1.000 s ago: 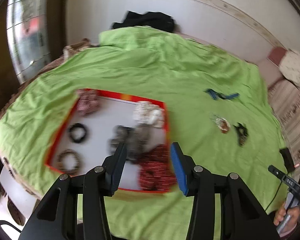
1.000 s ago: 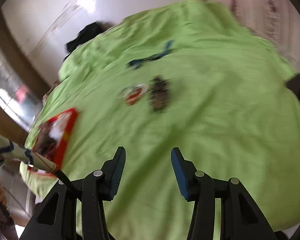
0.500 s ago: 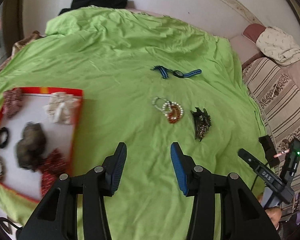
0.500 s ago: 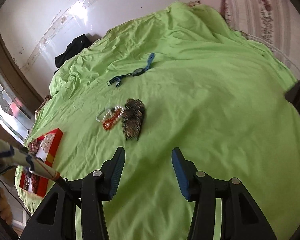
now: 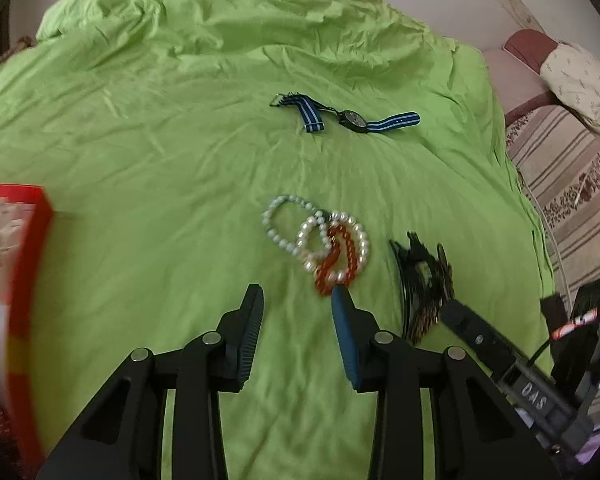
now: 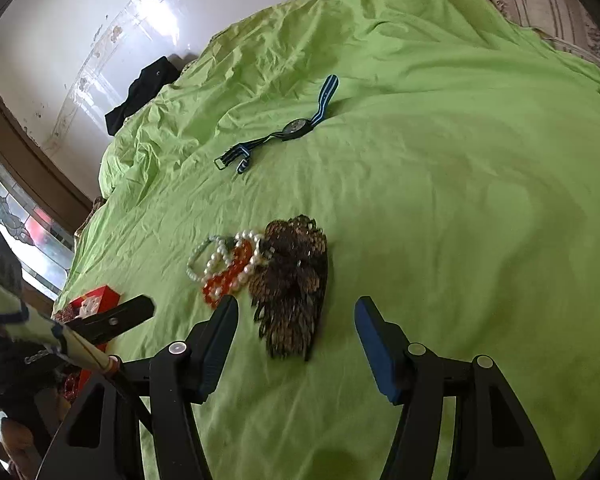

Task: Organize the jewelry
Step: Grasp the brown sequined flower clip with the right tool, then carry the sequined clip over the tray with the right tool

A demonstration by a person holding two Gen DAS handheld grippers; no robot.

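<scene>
Both our hand-held grippers, left (image 5: 296,292) and right (image 6: 294,306), hang open and empty above the bed (image 6: 460,160). The bracelets (image 5: 320,244) lie tangled together, so pinching one could drag the rest.

Green-sheeted bed (image 5: 140,152): bracelets (image 5: 320,240), watch (image 5: 354,122).

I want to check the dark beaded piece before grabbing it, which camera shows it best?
The right wrist view: the dark beaded piece lies whole and central. In the left wrist view it sits off to the side, blurred.
</scene>
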